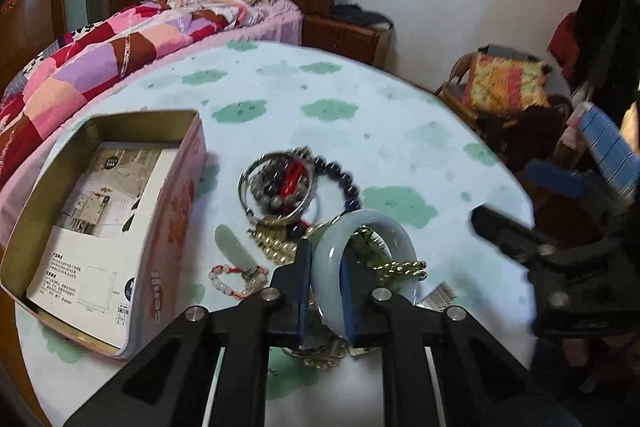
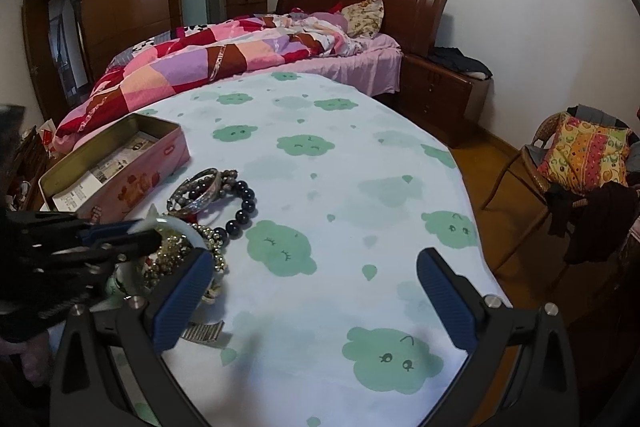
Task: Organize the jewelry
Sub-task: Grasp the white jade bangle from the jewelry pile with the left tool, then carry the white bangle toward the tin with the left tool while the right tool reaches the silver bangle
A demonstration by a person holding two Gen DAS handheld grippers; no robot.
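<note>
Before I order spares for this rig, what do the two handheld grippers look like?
Both match. The left gripper and right gripper each have a black, angular plastic frame with cut-out slots, round silver bolt heads at the joints, and long blue ribbed pads lining the fingers. No cables, markings or sleeves are visible.

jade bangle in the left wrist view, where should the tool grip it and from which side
Grip the near band of the jade bangle, one pad outside, one through the hole, coming from above and the near side. It tilts up on the pile, so the left tool already pinches there.
</note>
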